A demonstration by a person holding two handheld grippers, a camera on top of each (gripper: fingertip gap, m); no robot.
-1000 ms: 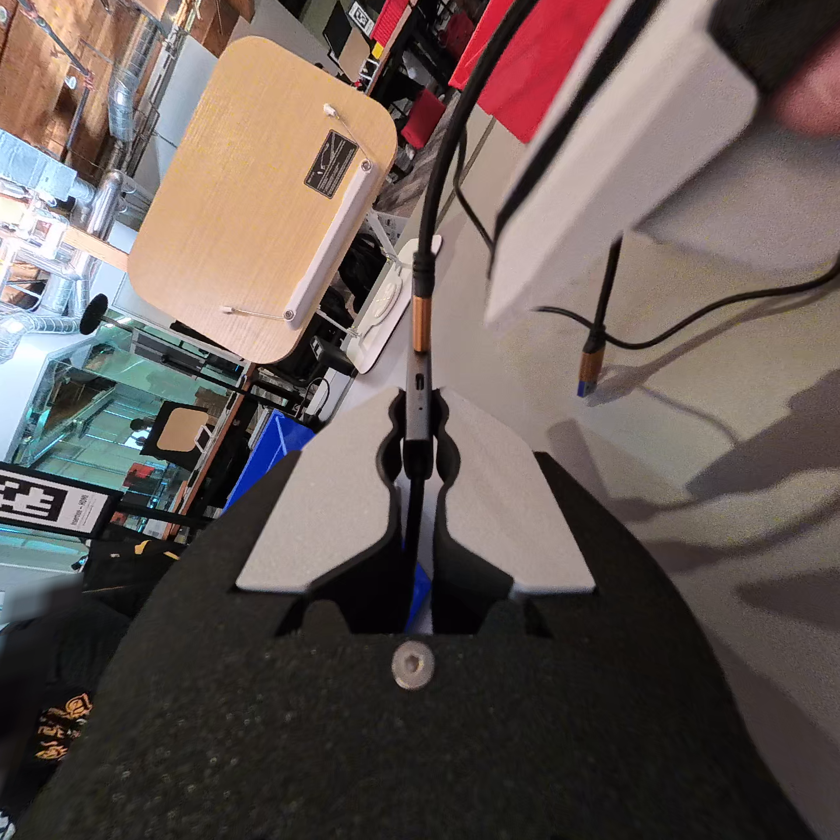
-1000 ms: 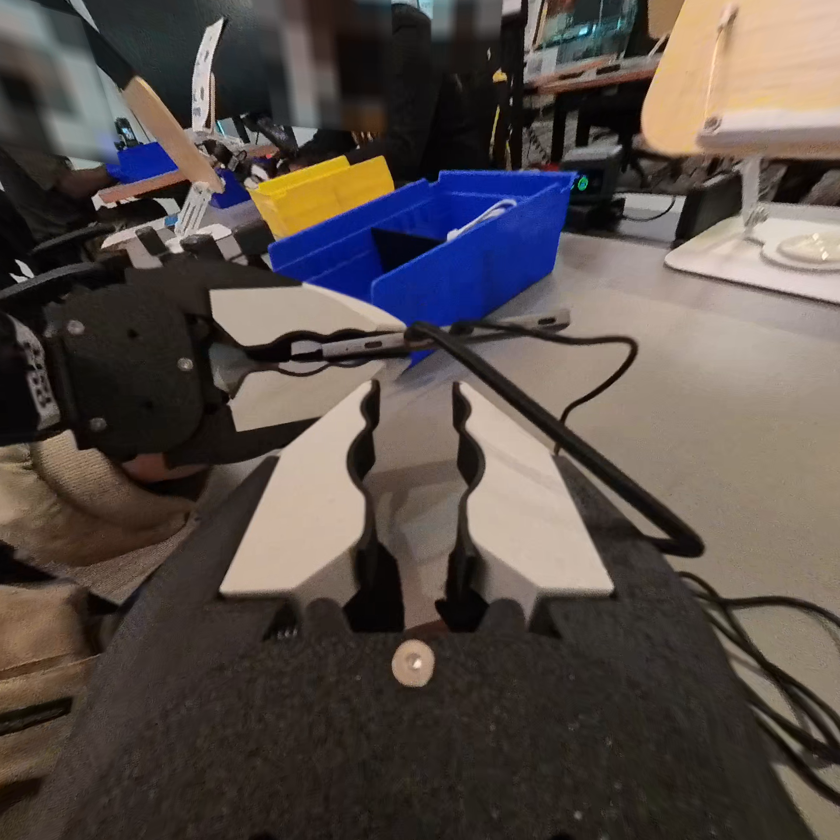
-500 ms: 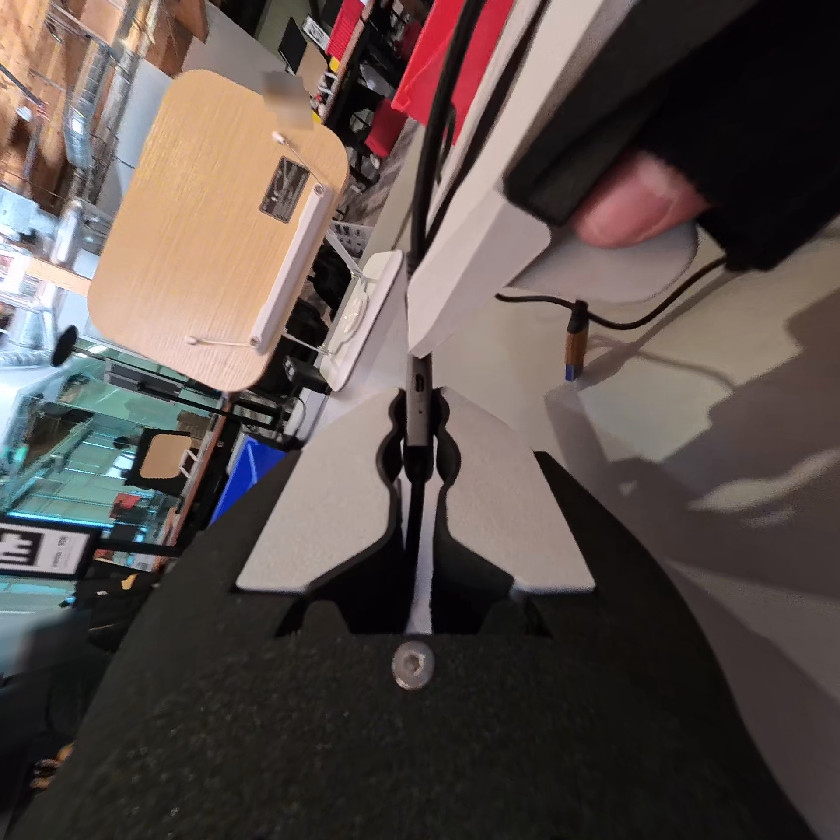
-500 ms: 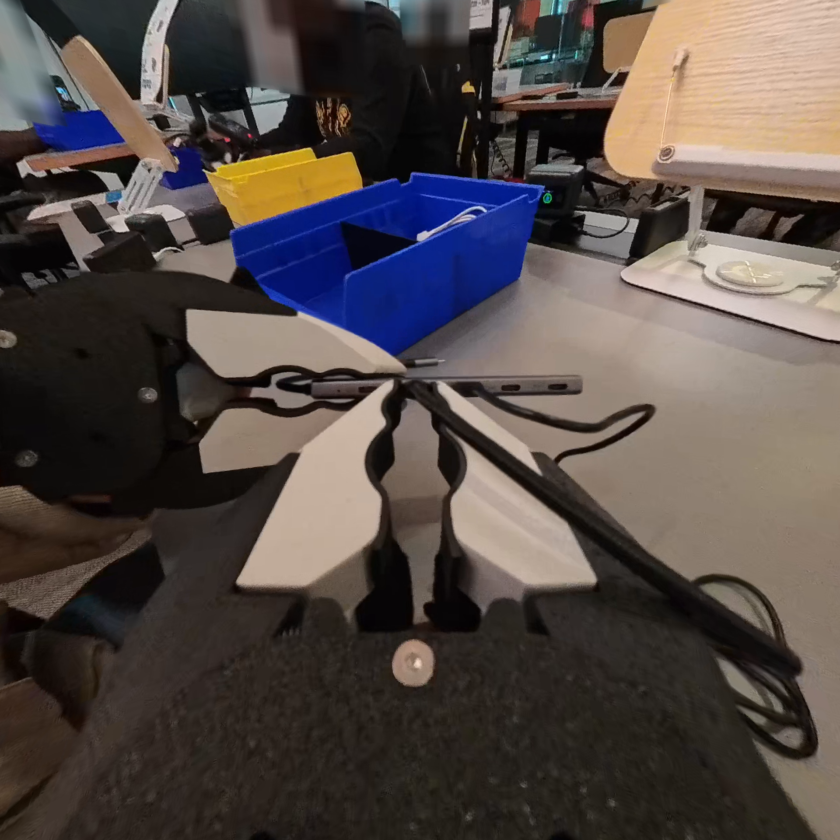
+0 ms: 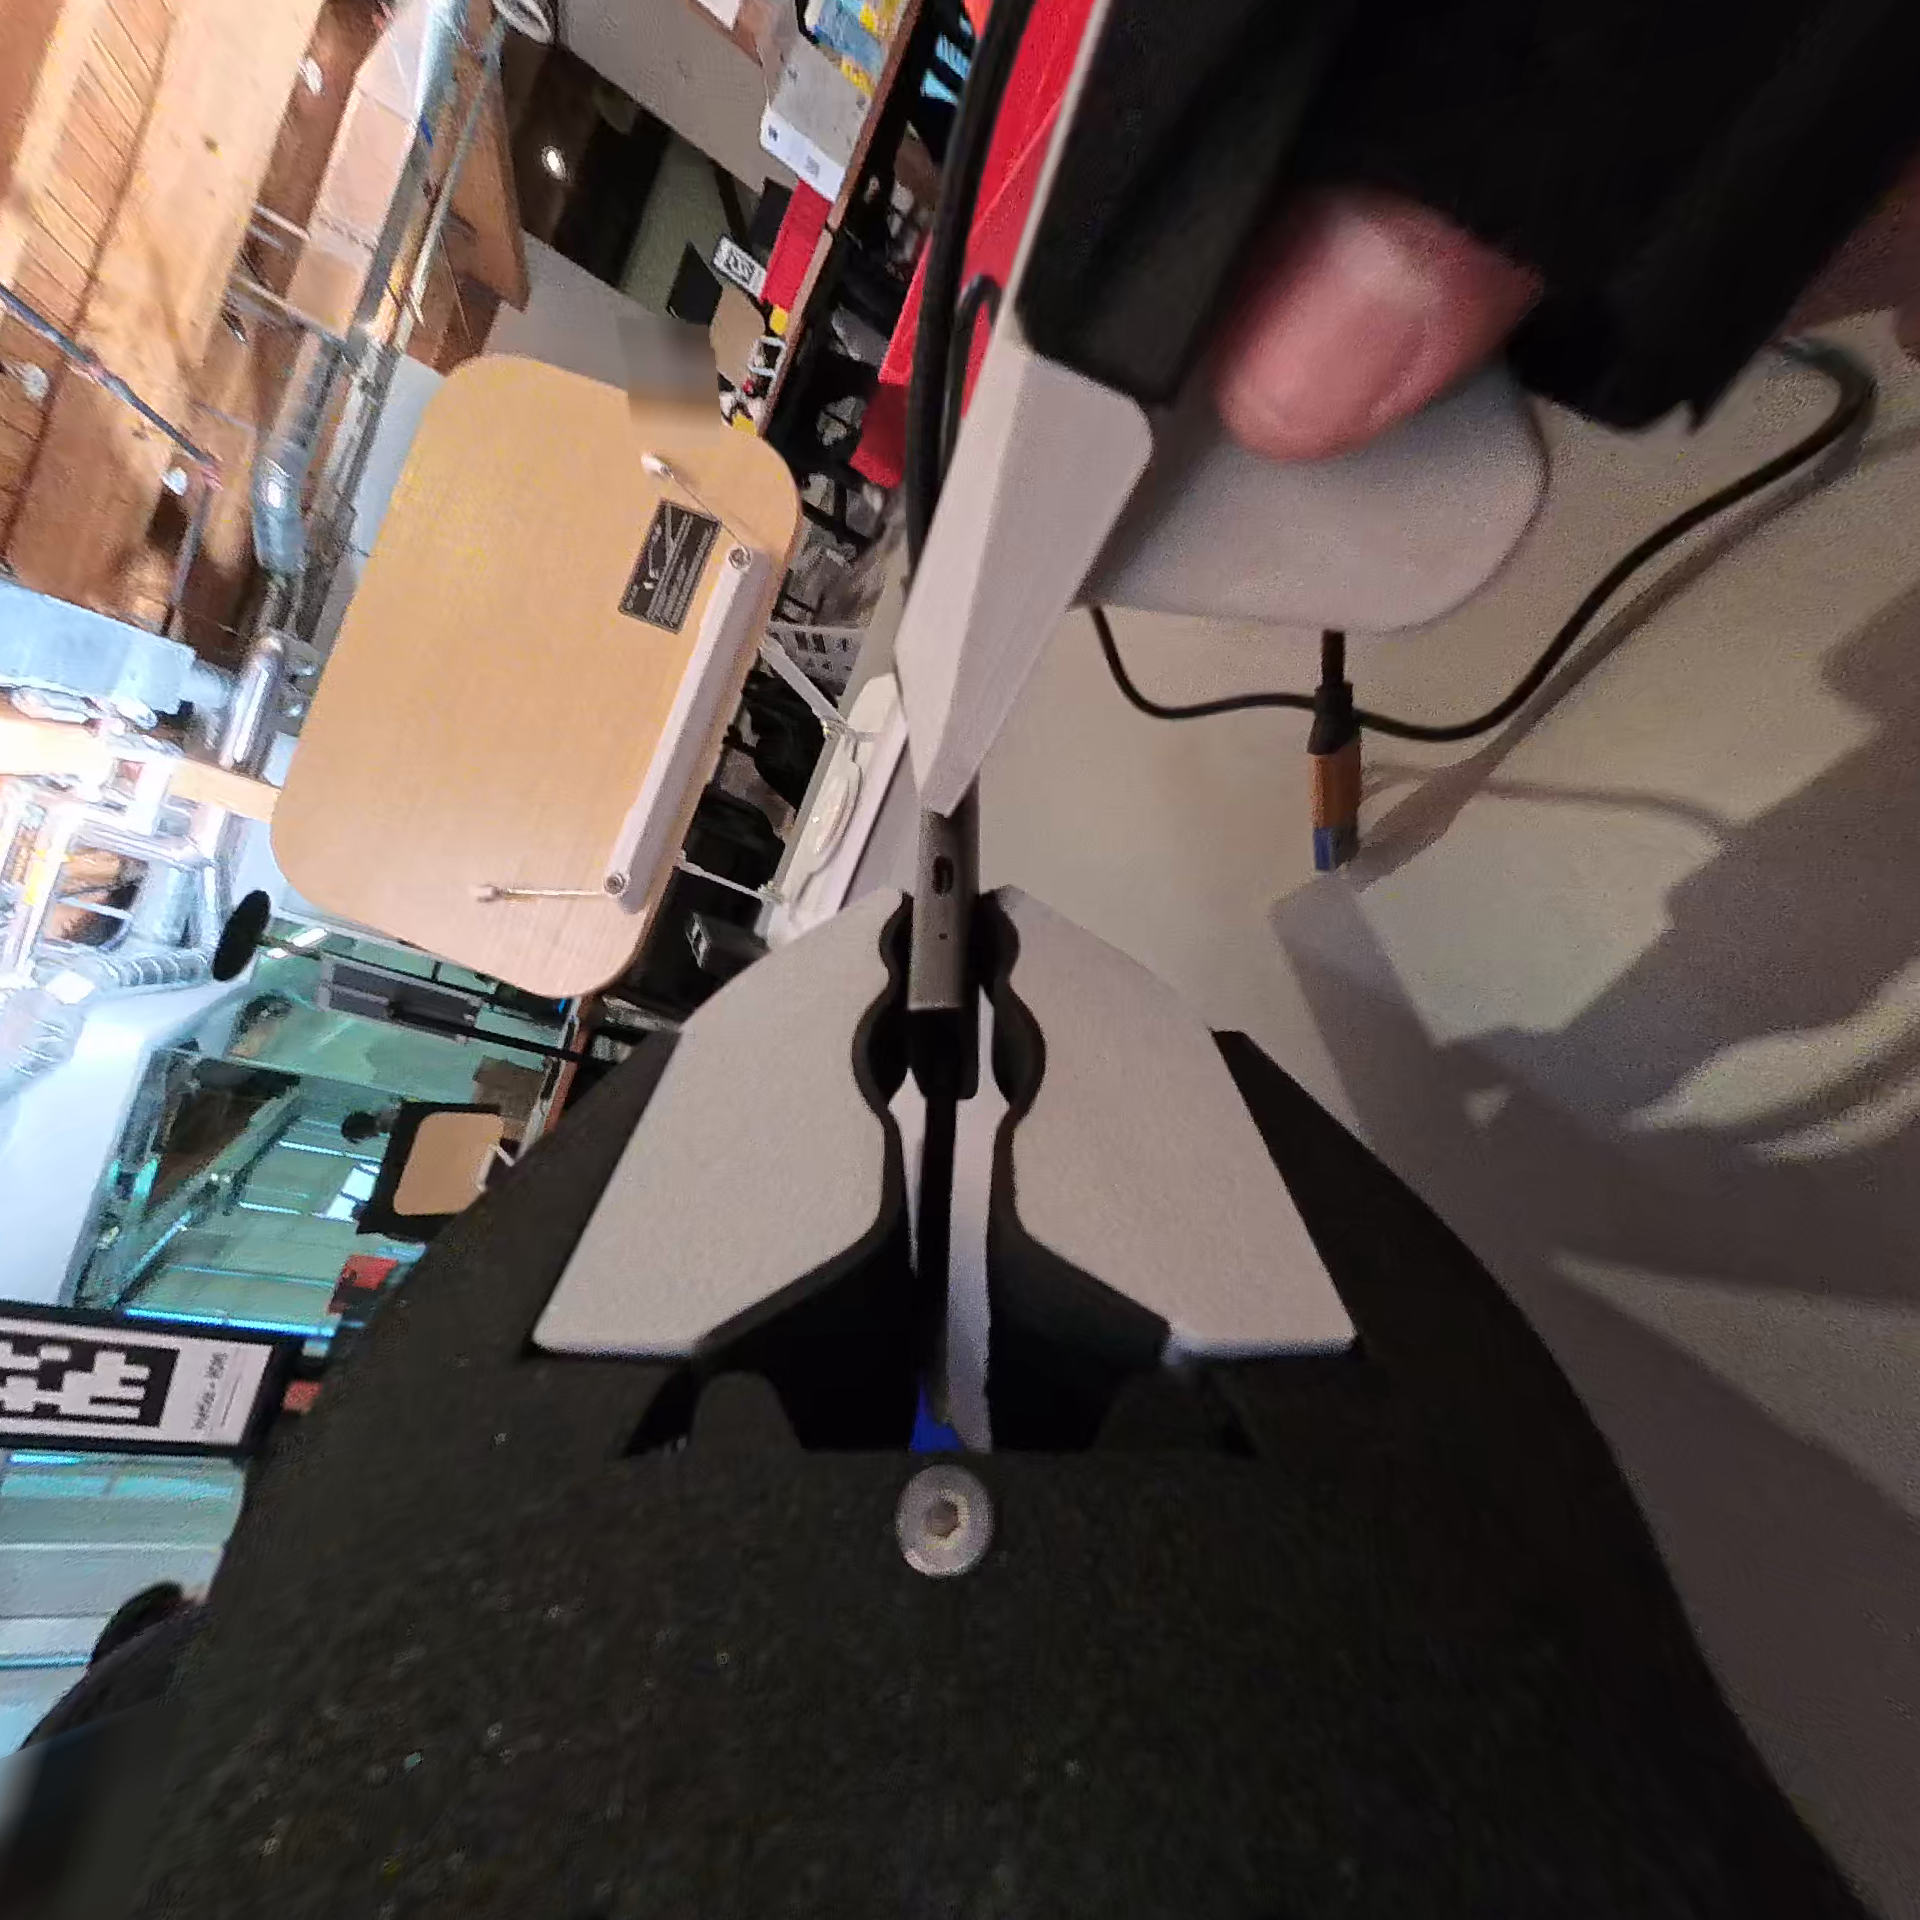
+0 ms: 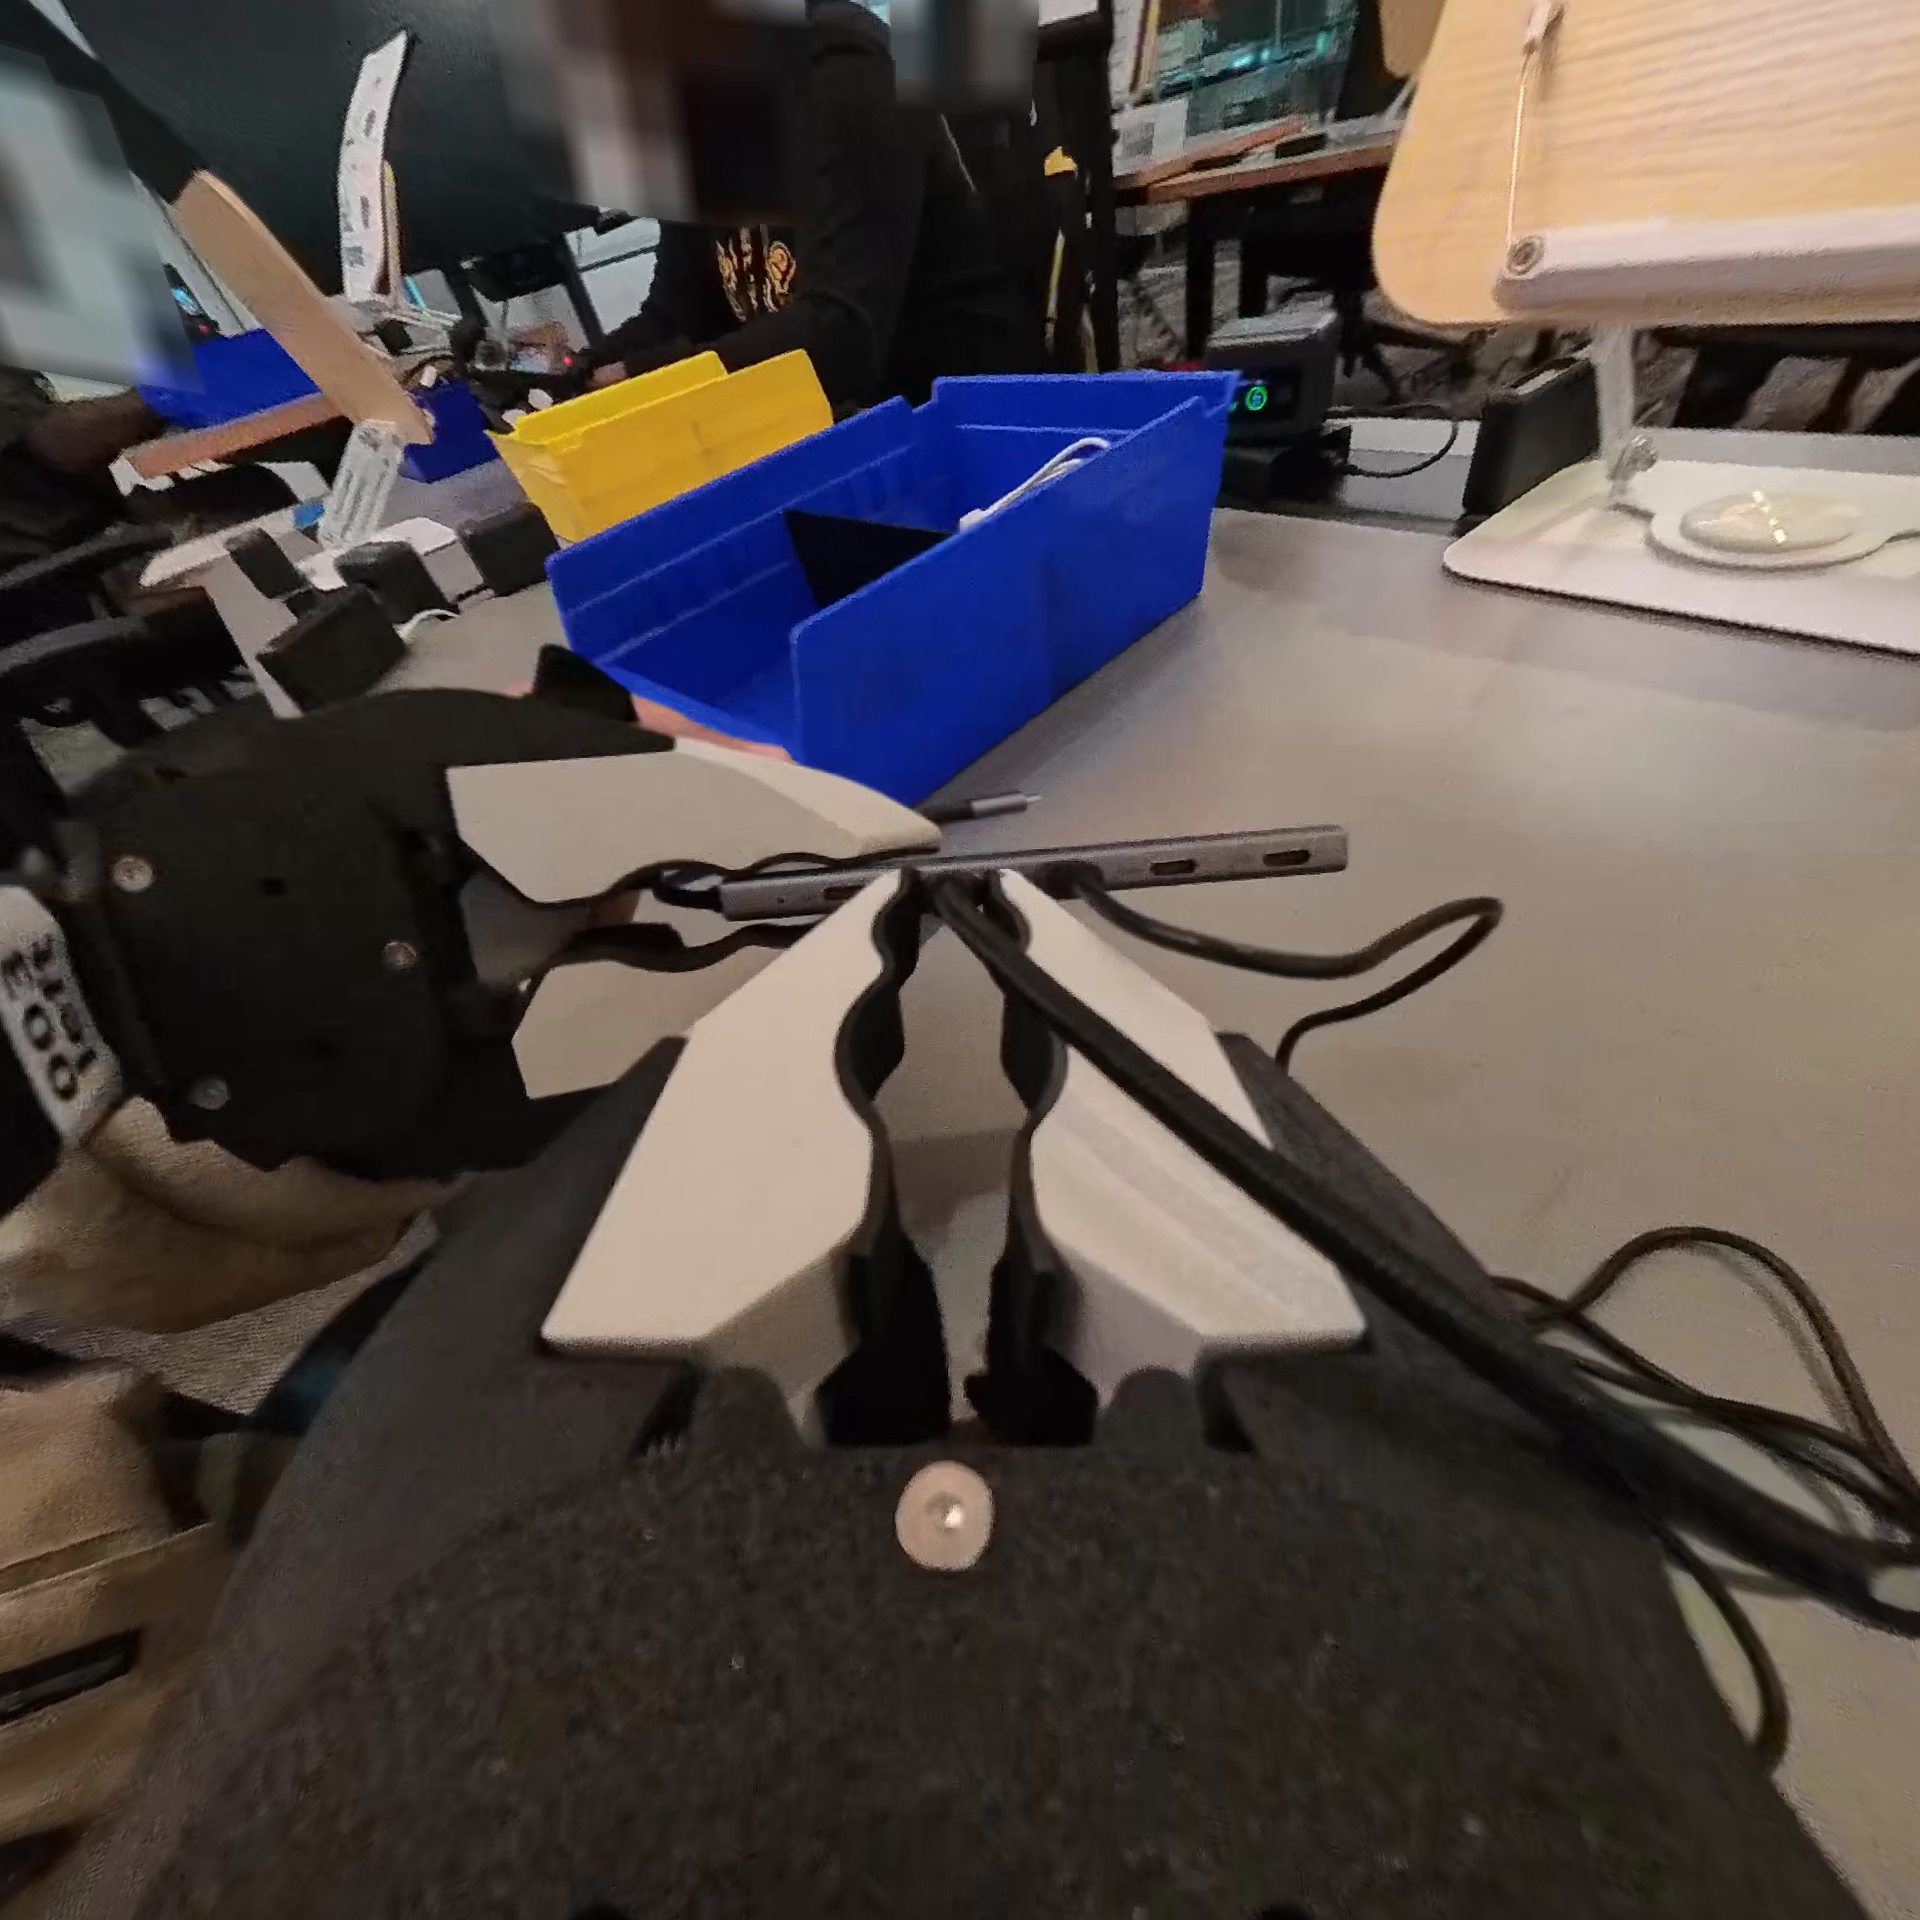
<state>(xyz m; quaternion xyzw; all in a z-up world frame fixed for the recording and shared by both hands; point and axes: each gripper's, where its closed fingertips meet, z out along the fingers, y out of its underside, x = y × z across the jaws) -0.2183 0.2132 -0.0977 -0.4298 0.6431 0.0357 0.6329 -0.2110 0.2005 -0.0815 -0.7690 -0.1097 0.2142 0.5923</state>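
Observation:
My left gripper point(image 5: 943, 914) is shut on one end of a slim grey USB hub point(image 5: 938, 925) and holds it level above the grey table. In the right wrist view the left gripper point(image 6: 831, 883) comes in from the left, and the hub point(image 6: 1195, 860) sticks out to the right with several ports showing. My right gripper point(image 6: 948, 891) has its tips against the hub's side, closed around the plug of a thick black cable point(image 6: 1195, 1101) that runs back over its right finger. A thinner black cable point(image 6: 1299, 961) also hangs from the hub.
A blue bin point(image 6: 987, 665) stands just behind the hub, with a yellow bin point(image 6: 665, 436) farther back. A tilted wooden board point(image 6: 1662, 156) on a white base point(image 6: 1662, 582) is at the back right. A loose orange and blue plug point(image 5: 1333, 800) lies on the table. People sit behind. Both grippers' tips are close together, under 4 cm apart.
My right gripper has moved forward to the hub and its fingers have narrowed around the thick cable's plug. My left gripper keeps its hold on the hub.

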